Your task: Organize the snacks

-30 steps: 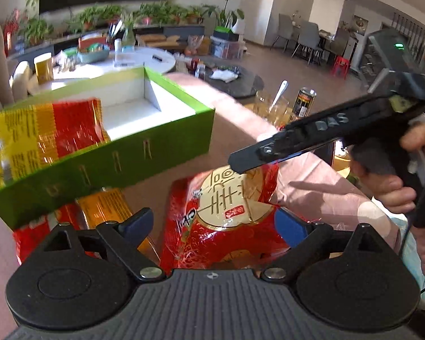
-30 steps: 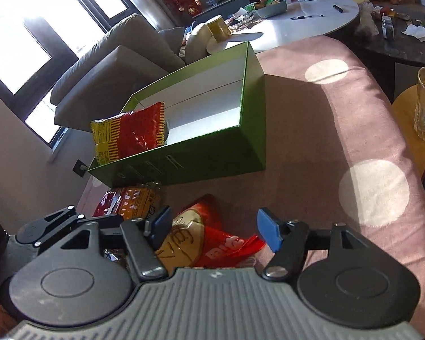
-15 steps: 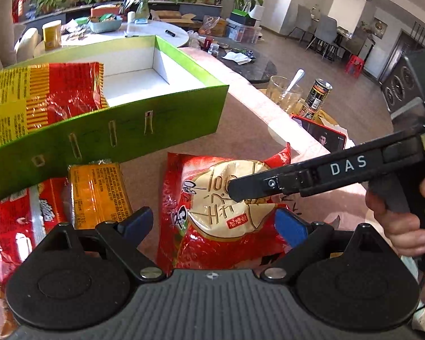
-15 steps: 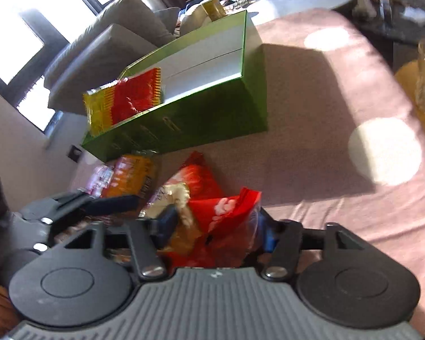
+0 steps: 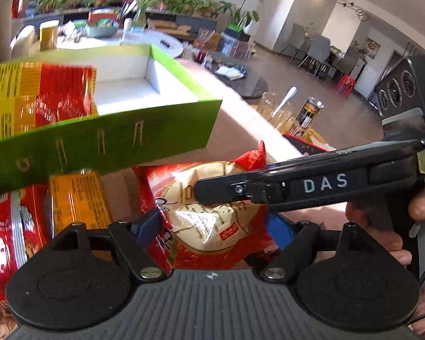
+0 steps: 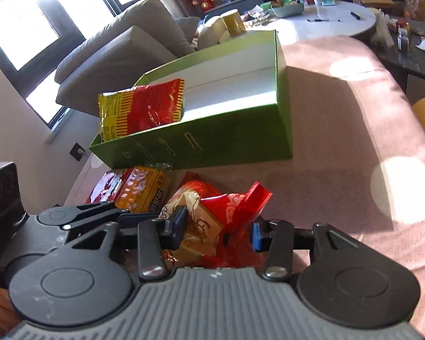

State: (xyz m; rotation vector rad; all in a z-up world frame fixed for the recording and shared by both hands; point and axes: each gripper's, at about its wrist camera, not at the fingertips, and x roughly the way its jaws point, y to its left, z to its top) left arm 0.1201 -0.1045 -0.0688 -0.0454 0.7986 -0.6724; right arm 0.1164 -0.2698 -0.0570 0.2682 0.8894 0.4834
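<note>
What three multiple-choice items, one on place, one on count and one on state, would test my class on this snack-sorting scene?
1. Where is the yellow-and-red foil packet?
A. Inside the green cardboard box
B. On the pink cloth
C. On the sofa

2. How many snack packets lie on the cloth outside the box?
A. One
B. Three
C. Five

3. How do the right tongs stand?
A. Wide open, nothing between them
B. Closed on the crumpled red-and-cream snack bag
C. Holding a glass

Answers: 1 A, it leans upright against the box's inner wall. 2 B, the red packet, the orange packet and the red-and-cream bag. 3 B, both pads press the crumpled bag.
</note>
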